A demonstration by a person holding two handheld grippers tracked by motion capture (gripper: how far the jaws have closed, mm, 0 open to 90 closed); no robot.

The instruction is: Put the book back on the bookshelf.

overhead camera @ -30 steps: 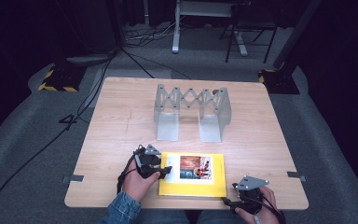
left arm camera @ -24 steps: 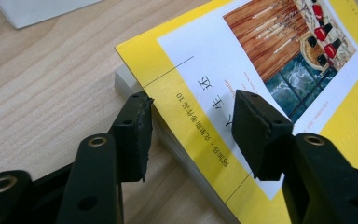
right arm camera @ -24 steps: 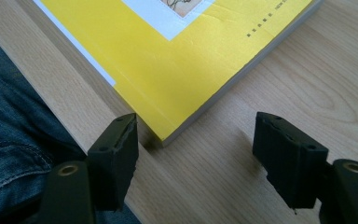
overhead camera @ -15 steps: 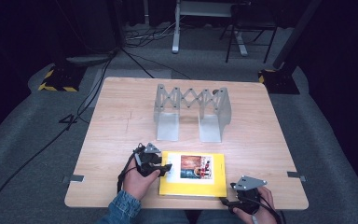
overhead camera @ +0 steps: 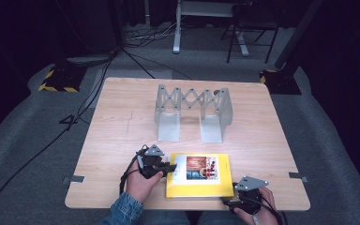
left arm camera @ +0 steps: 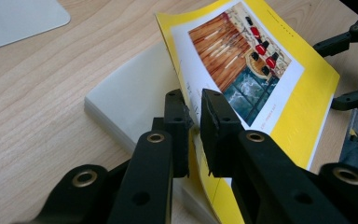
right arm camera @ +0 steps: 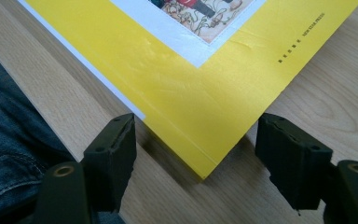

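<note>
A yellow book with a picture on its front lies near the table's front edge. My left gripper is at its left edge. In the left gripper view its jaws have just been closing and my left gripper pinches the yellow cover, which stands lifted off the white page block. My right gripper is at the book's front right corner. It is open, and my right gripper has one jaw on each side of that corner without touching it.
A grey metal expanding rack stands upright in the middle of the wooden table, behind the book. The person's denim sleeve comes in at the front edge. Cables and stands lie on the floor beyond the table.
The left gripper's jaws have drawn together at the book's left edge. Both hands stay about where they were.
</note>
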